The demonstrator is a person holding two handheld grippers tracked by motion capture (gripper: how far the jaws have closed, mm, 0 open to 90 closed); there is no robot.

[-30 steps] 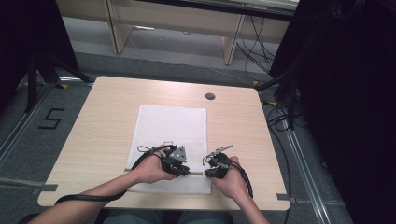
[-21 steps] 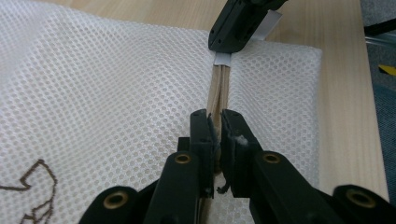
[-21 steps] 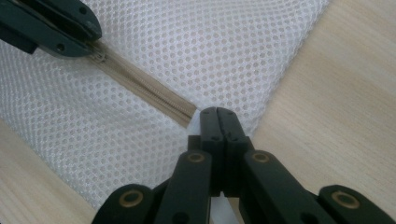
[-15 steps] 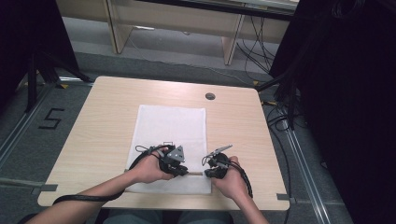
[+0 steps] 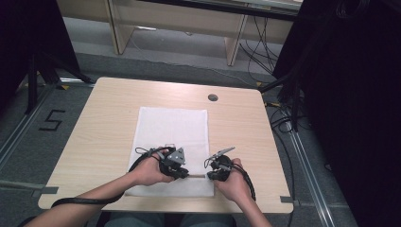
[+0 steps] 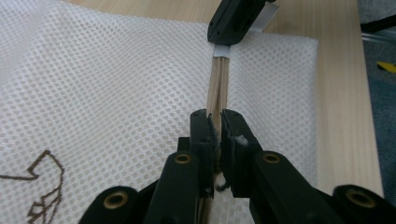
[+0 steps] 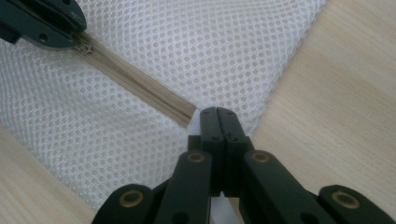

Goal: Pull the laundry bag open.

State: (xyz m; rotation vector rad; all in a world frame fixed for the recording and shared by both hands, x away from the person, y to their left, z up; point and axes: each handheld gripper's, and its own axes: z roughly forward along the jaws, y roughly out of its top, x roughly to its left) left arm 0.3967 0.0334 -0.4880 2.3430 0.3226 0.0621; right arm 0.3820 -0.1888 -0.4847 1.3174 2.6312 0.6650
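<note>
One white mesh laundry bag (image 5: 172, 142) is laid flat on the wooden table (image 5: 104, 123), its long axis running away from the person. Along the bag's near edge a beige zipper (image 7: 140, 91) is run crosswise (left to right). The left gripper (image 6: 215, 122) is found clamped on the zipper at its slider end, nearer the bag's middle; the right gripper (image 7: 218, 116) is closed on the bag's corner just past the zipper's far end. The zipper is thus stretched taut between both, so any pull is judged to follow that line.

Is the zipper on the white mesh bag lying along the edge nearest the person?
Yes, in the high view the tan zipper runs along the near edge of the mesh bag, between the two hands.
</note>
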